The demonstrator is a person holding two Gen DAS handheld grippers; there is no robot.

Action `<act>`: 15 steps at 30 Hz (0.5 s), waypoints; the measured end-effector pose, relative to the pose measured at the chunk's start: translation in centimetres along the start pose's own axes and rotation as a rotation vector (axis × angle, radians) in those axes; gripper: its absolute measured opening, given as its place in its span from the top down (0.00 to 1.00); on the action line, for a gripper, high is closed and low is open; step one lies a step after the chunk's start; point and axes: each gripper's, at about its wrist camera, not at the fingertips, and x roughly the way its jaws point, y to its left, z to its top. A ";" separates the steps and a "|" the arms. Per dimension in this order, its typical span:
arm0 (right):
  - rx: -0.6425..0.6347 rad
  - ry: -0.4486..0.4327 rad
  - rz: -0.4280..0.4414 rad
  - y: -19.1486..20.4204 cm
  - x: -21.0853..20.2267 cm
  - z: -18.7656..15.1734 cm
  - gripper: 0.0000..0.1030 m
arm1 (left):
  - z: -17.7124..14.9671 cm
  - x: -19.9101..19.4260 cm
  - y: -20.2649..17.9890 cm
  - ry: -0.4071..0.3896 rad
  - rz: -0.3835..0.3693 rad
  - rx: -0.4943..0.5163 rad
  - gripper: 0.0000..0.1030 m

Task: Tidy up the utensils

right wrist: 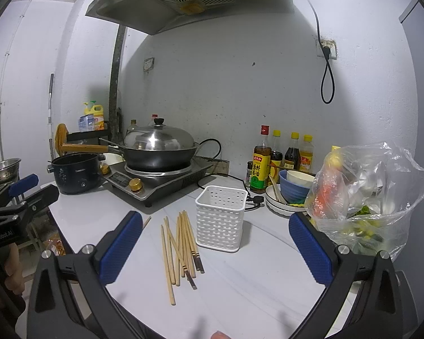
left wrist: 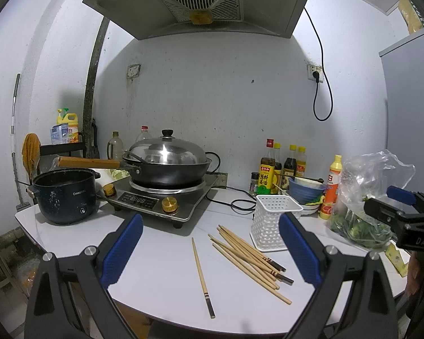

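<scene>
Item: wooden chopsticks (left wrist: 248,254), loose pile, lying flat on the white countertop (left wrist: 161,268) just left of and near to the white perforated holder (left wrist: 274,220). The dark banded ends point toward the near edge. One stray chopstick (left wrist: 202,276) lies apart, left of the pile.

Item: holder, upright, nothing visible inside, standing between the induction cooker (left wrist: 161,200) and the stacked bowls (left wrist: 306,192); a bag of greens (left wrist: 364,197) sits to its right.

Item: left gripper (left wrist: 210,254), blue pads spread wide, holding nothing, hovering over the near counter with pile and stray between its fingers in view.

Item: right gripper (right wrist: 216,250), likewise wide open and empty, facing pile and holder.

Handling, as judged: the sticks look light, stiff and smooth, likely to roll or scissor apart if pinched as a bundle. The overlapping ones may drag neighbours along. A grasp near mid-length, across the shaft, seems best for balance; lying flush to the counter, each needs the pads brought low. The holder looks light plastic and may tip or slide if knocked.
</scene>
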 end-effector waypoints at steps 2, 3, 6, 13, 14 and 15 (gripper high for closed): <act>0.000 -0.001 -0.001 0.0 0.0 0.0 0.00 | 0.0 0.0 0.0 0.000 0.000 0.000 0.06; 0.000 0.000 0.000 0.0 0.0 0.0 0.00 | -0.1 0.0 0.0 0.001 0.000 0.001 0.06; 0.000 -0.001 0.000 0.1 0.0 0.0 0.00 | -0.1 0.4 0.0 0.019 0.000 -0.001 0.06; -0.001 0.038 0.005 0.4 1.8 0.2 0.00 | -0.5 2.6 0.3 0.070 0.001 -0.005 0.06; 0.000 0.045 0.005 0.4 2.3 0.2 0.00 | -0.6 3.1 0.3 0.081 0.002 -0.008 0.06; 0.000 0.050 0.006 0.3 2.6 0.2 0.00 | -0.7 3.6 0.6 0.089 0.002 -0.010 0.06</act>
